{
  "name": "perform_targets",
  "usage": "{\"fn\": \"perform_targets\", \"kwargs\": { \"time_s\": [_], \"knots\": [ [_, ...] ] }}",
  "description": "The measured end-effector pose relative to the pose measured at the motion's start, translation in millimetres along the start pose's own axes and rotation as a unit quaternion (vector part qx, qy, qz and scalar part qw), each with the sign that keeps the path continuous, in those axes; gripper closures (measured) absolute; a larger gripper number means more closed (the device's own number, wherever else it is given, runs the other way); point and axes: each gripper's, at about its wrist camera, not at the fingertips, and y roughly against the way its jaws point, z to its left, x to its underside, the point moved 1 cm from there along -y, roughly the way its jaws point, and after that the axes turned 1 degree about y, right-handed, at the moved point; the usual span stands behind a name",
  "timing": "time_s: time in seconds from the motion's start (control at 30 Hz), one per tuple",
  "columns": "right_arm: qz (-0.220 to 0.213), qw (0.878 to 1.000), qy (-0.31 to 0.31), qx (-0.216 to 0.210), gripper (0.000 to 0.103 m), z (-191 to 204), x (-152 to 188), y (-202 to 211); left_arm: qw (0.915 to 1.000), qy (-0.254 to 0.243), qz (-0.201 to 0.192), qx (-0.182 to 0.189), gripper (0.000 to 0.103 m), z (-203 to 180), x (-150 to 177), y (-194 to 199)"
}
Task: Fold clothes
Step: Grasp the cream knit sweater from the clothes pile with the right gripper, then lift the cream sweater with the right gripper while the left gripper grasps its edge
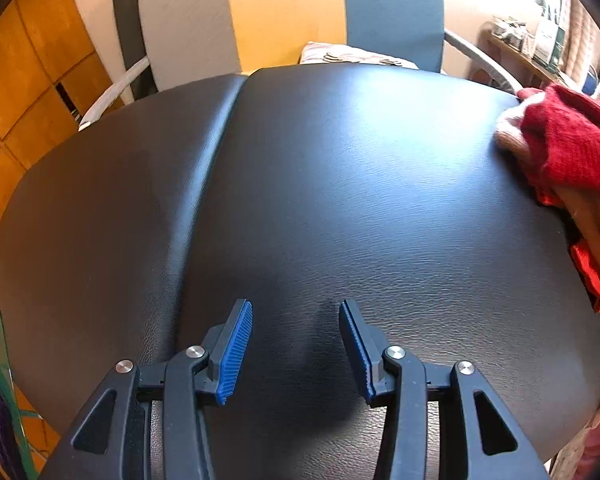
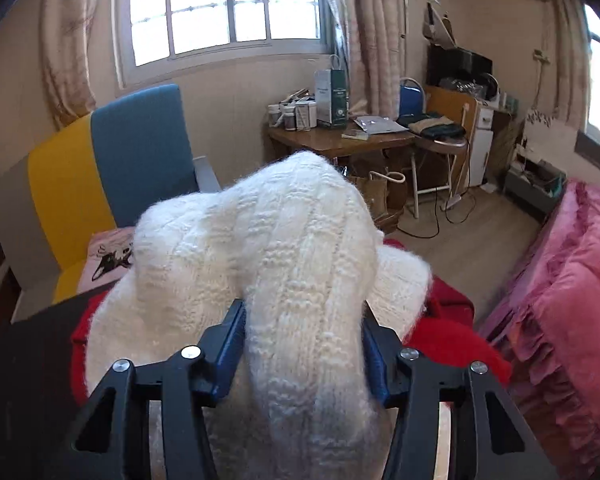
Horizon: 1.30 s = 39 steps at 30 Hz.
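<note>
A fluffy white knit sweater point(image 2: 268, 248) is heaped on red clothes point(image 2: 444, 332) at the edge of the black padded table point(image 2: 24, 364). My right gripper point(image 2: 304, 336) is open wide, and a thick fold of the sweater fills the gap between its blue pads. Whether the pads press on the knit is unclear. My left gripper point(image 1: 296, 344) hovers open and empty low over the bare black table point(image 1: 300, 184). Far to its right lies the pile of red clothes point(image 1: 568, 148) and tan clothes point(image 1: 512, 136).
A chair with grey, yellow and blue panels point(image 2: 100, 168) stands behind the table, a patterned cushion point(image 2: 108, 256) on its seat. A cluttered wooden desk point(image 2: 340, 136) stands under the window. A pink ruffled bedspread point(image 2: 568, 288) lies at the right. Wooden cabinets point(image 1: 28, 80) are at the left.
</note>
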Motion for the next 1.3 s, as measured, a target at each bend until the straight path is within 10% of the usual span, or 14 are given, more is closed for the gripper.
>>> {"fn": "perform_targets", "kwargs": {
  "time_s": [0.13,0.43,0.83,1.03,1.13,1.3],
  "knots": [
    [-0.031,0.999,-0.009,-0.027,0.074,19.6,3.7,32.0,0.9998,0.018,0.013,0.001,0.057,10.4,7.1,1.0],
    [-0.038,0.977,0.048,-0.204,0.076,164.2,45.1,84.8,0.9981,0.057,0.021,0.011,0.057,33.2,13.9,-9.3],
    [0.100,0.902,0.173,-0.383,0.101,351.6,193.8,76.1,0.9946,0.102,0.016,0.011,0.057,65.1,22.6,-3.6],
    [0.116,0.874,0.234,-0.410,0.089,373.4,236.2,91.7,0.9934,0.106,-0.012,0.044,0.057,83.0,26.0,3.2],
    [0.056,0.907,0.193,-0.370,0.039,332.9,214.0,97.8,0.9915,0.092,-0.042,0.082,0.057,75.9,8.4,9.5],
    [-0.050,0.976,0.089,-0.191,0.029,230.0,163.6,104.0,0.9853,0.015,-0.073,0.154,0.057,19.1,-11.2,31.0]
  ]
}}
